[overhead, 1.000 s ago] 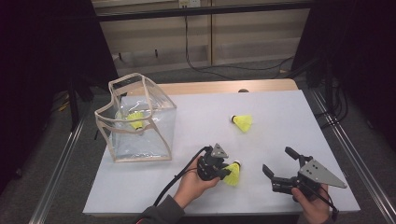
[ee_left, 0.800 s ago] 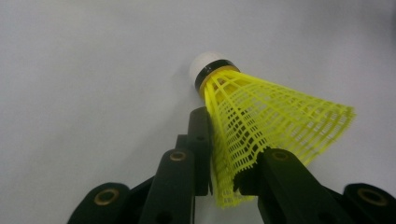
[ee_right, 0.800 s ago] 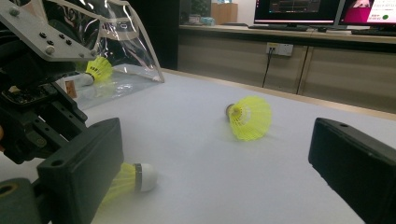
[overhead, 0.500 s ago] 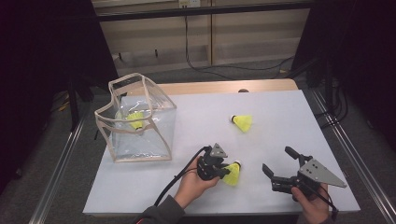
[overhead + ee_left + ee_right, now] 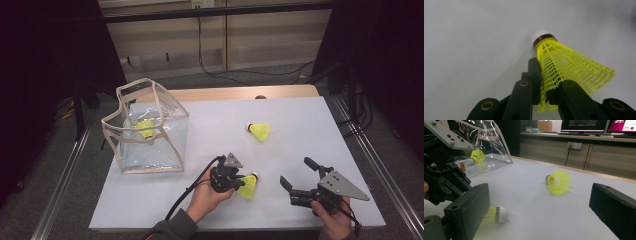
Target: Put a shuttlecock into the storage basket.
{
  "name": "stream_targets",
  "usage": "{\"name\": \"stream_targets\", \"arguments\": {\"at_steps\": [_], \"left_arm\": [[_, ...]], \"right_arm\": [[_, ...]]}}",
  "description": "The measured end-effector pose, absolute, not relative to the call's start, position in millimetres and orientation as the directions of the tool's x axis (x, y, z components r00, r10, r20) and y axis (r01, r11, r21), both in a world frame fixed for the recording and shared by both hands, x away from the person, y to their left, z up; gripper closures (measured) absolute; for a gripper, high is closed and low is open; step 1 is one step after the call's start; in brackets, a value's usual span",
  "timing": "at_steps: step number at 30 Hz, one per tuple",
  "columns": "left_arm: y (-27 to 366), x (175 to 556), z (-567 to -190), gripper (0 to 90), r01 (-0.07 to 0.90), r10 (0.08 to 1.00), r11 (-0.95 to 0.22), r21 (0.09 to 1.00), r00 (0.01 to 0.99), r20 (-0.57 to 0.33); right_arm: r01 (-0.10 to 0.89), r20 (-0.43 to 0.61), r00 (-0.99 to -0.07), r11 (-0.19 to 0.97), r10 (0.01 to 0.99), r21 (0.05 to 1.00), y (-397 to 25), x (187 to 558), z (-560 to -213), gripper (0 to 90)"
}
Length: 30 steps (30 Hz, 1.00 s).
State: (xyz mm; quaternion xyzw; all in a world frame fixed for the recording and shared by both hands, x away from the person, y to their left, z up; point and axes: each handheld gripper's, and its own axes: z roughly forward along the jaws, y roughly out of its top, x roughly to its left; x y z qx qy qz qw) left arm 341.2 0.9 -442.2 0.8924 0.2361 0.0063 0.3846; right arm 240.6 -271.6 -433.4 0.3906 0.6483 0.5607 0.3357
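Bag blocks left; centre table open.

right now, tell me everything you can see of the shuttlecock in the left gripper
The shuttlecock has a yellow mesh skirt that looks plastic, a black band and a white rounded cap. The left gripper is shut on the skirt's edge. It lies on its side on the white table, cap pointing away from the gripper.

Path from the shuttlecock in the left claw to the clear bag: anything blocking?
Nothing visible. The left claw grips the shuttlecock by its skirt; only bare table lies between it and the clear bag, up-left. The bag's top is open.
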Motion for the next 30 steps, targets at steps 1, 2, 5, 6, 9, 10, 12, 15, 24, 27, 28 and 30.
{"name": "stream_targets", "arguments": {"at_steps": [1,2,5,6,9,10,12,15,24,27,28,30], "left_arm": [[0.8,341.0,-442.2,85.3,0.417,0.426,-0.592,0.690,0.888,-0.171],[0.8,340.8,-441.9,85.6,0.416,0.426,-0.594,0.689,0.889,-0.169],[0.9,339.2,-439.9,87.6,0.421,0.433,-0.598,0.682,0.886,-0.167],[1.2,339.4,-440.1,87.7,0.425,0.425,-0.594,0.683,0.887,-0.182],[1.8,339.4,-439.3,88.1,0.440,0.431,-0.590,0.677,0.881,-0.196],[2.5,339.9,-438.4,88.1,0.439,0.426,-0.597,0.672,0.883,-0.198],[3.1,339.9,-437.2,88.2,0.440,0.425,-0.593,0.674,0.882,-0.203],[4.6,339.9,-435.2,88.3,0.443,0.423,-0.592,0.673,0.882,-0.209],[12.3,343.3,-425.3,88.3,0.467,0.422,-0.565,0.680,0.872,-0.249],[14.5,344.4,-421.5,88.3,0.469,0.417,-0.563,0.680,0.872,-0.256],[14.9,344.2,-420.2,88.3,0.470,0.417,-0.559,0.683,0.871,-0.258],[15.6,344.2,-417.6,88.3,0.471,0.415,-0.556,0.685,0.871,-0.263]], "right_arm": [[0.127,0.001,-0.466,0.065,0.885,0.990,-271.5,240.5,-433.1,3.0],[0.127,0.000,-0.465,0.067,0.885,0.990,-271.5,240.1,-432.7,3.0],[0.125,-0.002,-0.470,0.070,0.882,0.990,-271.1,239.9,-432.3,3.0],[0.124,-0.001,-0.471,0.067,0.882,0.990,-270.9,239.8,-432.1,3.0],[0.125,-0.002,-0.470,0.069,0.883,0.990,-270.9,240.0,-432.1,3.0],[0.125,-0.003,-0.470,0.070,0.883,0.990,-270.7,240.1,-432.3,3.0],[0.123,-0.005,-0.470,0.071,0.883,0.990,-270.1,239.8,-431.8,3.0],[0.123,-0.006,-0.472,0.072,0.882,0.990,-269.3,239.7,-431.5,3.0],[0.126,-0.002,-0.474,0.070,0.880,0.990,-269.4,240.2,-432.1,3.0],[0.125,-0.002,-0.472,0.069,0.881,0.990,-270.3,240.4,-432.1,3.0],[0.125,-0.003,-0.471,0.070,0.882,0.990,-270.5,240.5,-432.1,3.0],[0.123,-0.003,-0.471,0.069,0.882,0.990,-270.4,240.7,-432.1,3.0]]}}
